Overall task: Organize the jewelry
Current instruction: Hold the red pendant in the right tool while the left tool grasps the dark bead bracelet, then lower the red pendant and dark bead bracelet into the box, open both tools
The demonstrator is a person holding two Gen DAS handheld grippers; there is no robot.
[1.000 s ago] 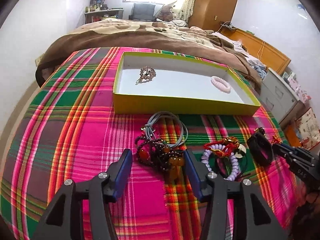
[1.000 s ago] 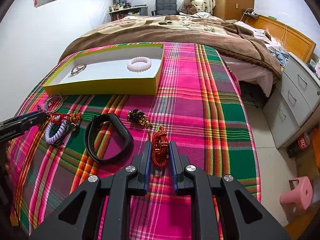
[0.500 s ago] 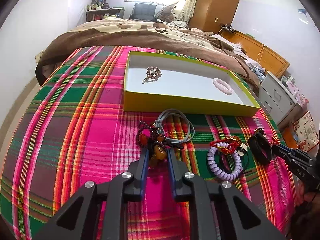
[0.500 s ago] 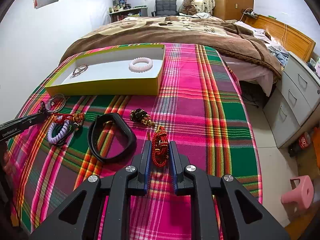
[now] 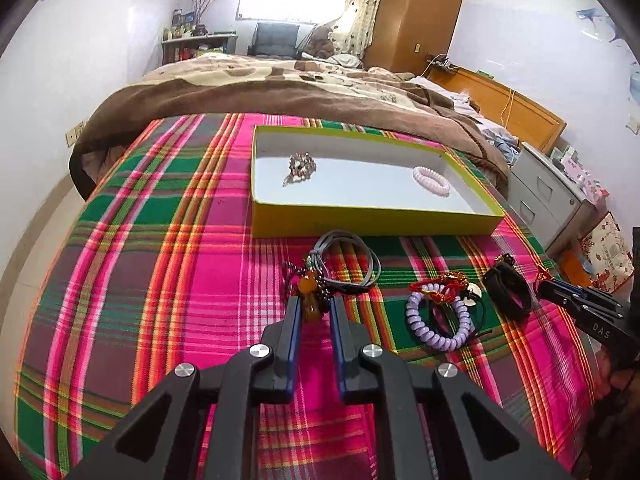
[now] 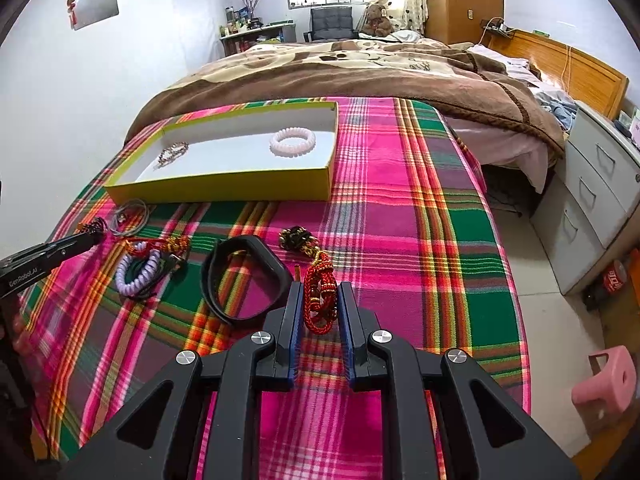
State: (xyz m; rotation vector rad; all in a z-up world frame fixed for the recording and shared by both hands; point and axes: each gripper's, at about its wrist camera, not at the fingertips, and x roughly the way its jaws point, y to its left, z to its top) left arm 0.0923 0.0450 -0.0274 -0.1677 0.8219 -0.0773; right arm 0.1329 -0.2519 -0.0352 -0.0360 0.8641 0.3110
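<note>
My left gripper is shut on an amber bead bracelet and holds it over the plaid blanket, in front of the yellow tray. My right gripper is shut on a red braided cord bracelet. The tray holds a brown beaded piece and a pink bead bracelet. On the blanket lie a grey cord loop, a lilac coil bracelet, a red knotted cord, a black band and a black-and-gold piece.
The plaid blanket covers the foot of a bed with a brown duvet beyond. White drawers and a pink stool stand at the right, off the bed's edge.
My left gripper shut on the amber bead bracelet and lifted it, pulling back slightly from the grey cord loop. My right gripper kept its hold on the red cord bracelet and barely moved.
</note>
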